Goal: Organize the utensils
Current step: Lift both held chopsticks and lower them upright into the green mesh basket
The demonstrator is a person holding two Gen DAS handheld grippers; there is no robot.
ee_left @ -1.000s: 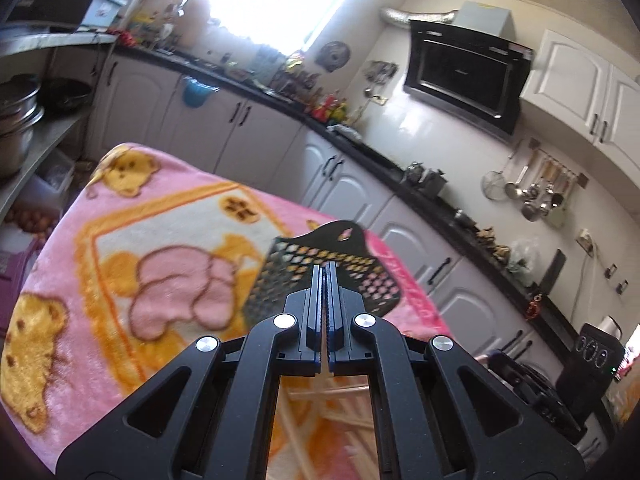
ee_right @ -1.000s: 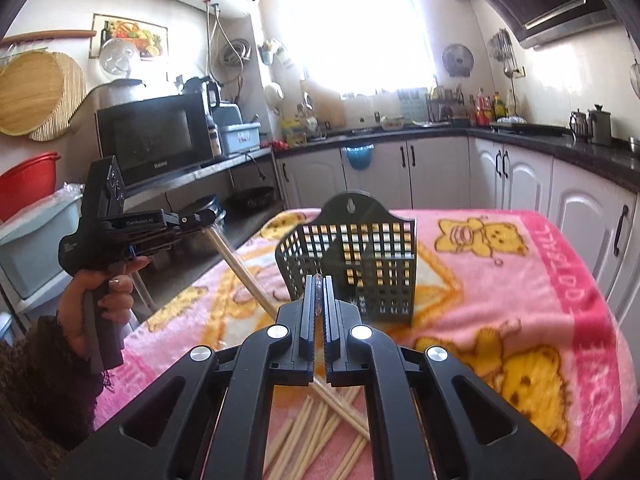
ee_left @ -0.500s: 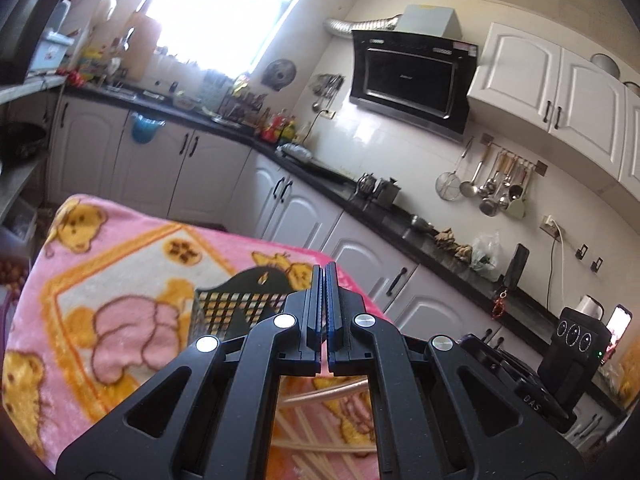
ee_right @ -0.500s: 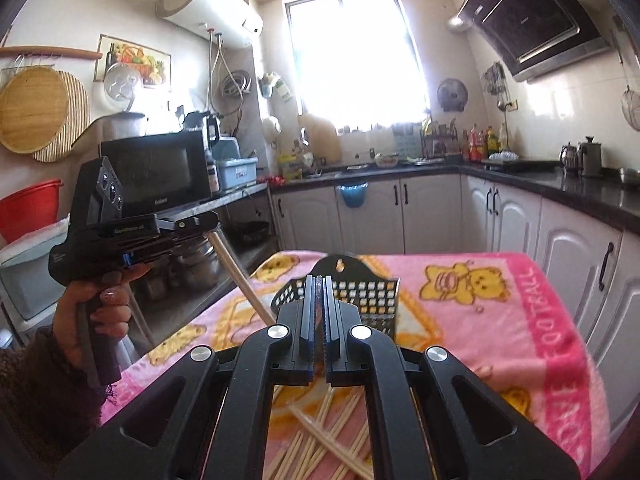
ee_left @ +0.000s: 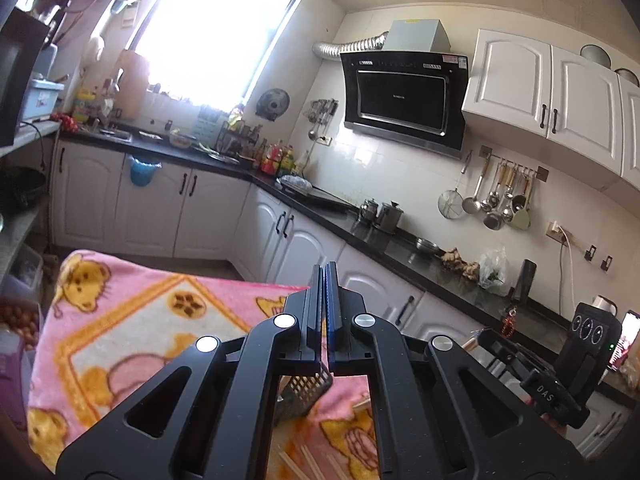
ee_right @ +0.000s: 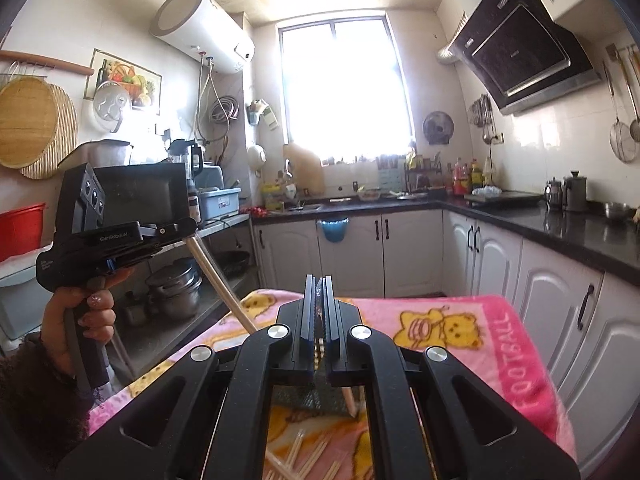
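Pink blanket [ee_left: 132,312] with yellow bear print, black mesh basket [ee_left: 304,394], pale wooden chopsticks [ee_right: 296,448], white cabinets [ee_left: 200,208]

Daylight pours in through the window [ee_right: 344,88] and blows it out to pure white — glare washes over the wall tiles [ee_left: 384,168] nearby. Heavy fisheye bend and dark vignetting at the edges — cabinets [ee_left: 548,96] curve noticeably. Mostly sharp otherwise.

Bright window [ee_right: 344,84], white cabinets [ee_left: 544,92], black countertop [ee_right: 560,224]
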